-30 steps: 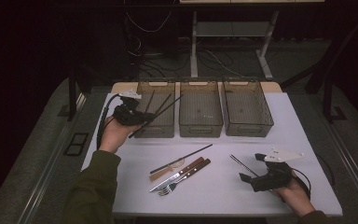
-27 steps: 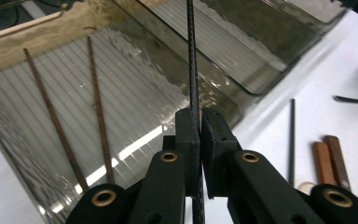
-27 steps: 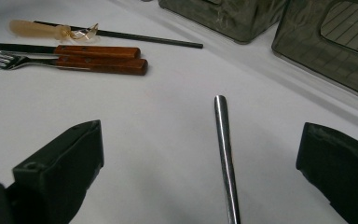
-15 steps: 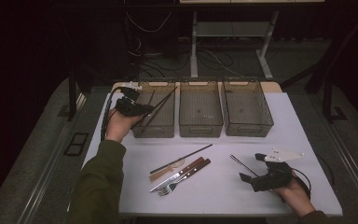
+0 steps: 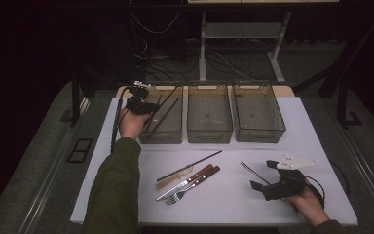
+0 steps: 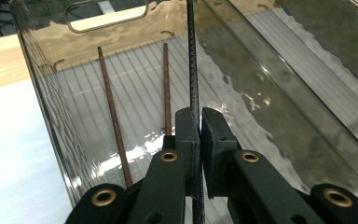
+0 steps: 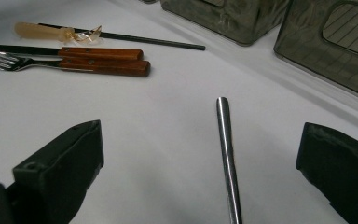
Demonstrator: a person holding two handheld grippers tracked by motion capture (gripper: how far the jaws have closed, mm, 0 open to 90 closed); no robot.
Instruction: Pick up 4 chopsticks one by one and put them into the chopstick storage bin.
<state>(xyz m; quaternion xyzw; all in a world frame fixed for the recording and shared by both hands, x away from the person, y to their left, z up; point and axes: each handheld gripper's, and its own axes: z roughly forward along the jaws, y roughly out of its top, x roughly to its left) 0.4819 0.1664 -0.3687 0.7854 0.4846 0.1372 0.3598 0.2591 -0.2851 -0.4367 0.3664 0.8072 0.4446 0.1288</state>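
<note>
While left gripper (image 6: 196, 123) fingers clamp one black chopstick (image 6: 192, 56), two brown chopsticks (image 6: 114, 116) in bin (image 6: 51, 107); right gripper (image 7: 200, 177) fingers apart.

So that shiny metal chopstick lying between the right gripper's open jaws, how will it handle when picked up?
The metal chopstick looks round and polished, so it may roll on the smooth white table if nudged, and could slip between the pads. It looks straight and stiff, so it should not bend. Being thin, it probably needs the right gripper centred over it.
</note>
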